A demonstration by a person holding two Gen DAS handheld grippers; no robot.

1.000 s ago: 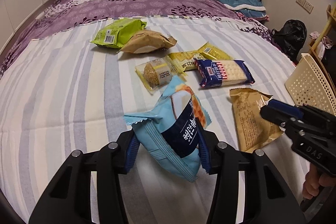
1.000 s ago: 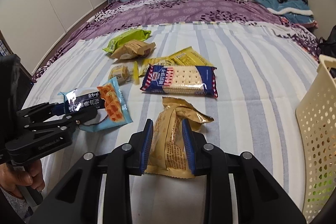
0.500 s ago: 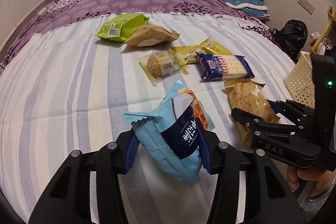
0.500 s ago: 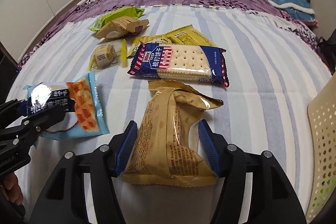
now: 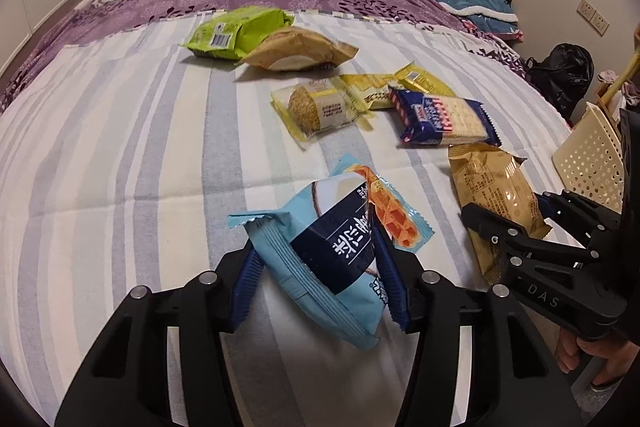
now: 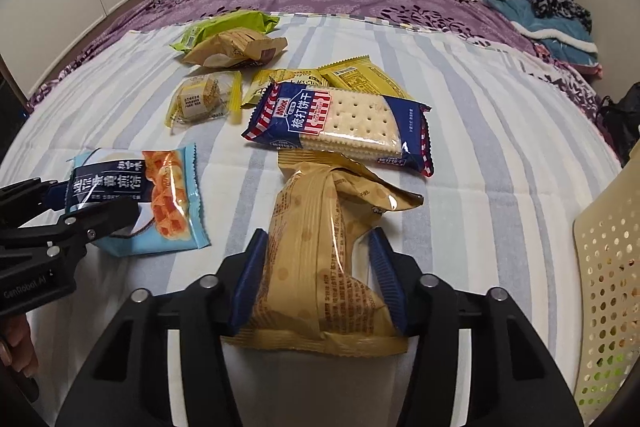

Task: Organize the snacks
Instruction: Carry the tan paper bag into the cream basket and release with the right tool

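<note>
Gripping the light-blue waffle packet (image 5: 340,255) with our left gripper (image 5: 320,279): both blue pads press its sides, far end of the packet tipped up off the striped sheet (image 5: 120,187).

Right gripper (image 6: 318,283) sits around the tan snack bag (image 6: 324,267). Jaws have just been closing on it; left pad touches the bag, right pad is against its flared lower edge, wrapper pinched in between.

Just beyond the right fingertips: blue soda-cracker pack (image 6: 344,123), its near edge over the tan bag's crimped end. Further ahead, two yellow packets (image 6: 352,79), partly under the cracker pack. Ahead-left of the right gripper: clear-wrapped round cake (image 6: 200,101). Furthest out, ahead-left: green packet (image 6: 224,27) with a brown bun bag (image 6: 236,49) leaning on it.

Cream perforated basket (image 6: 608,287) is at the right gripper's right, apart from all packets. Both grippers point down at the bed, side by side.
</note>
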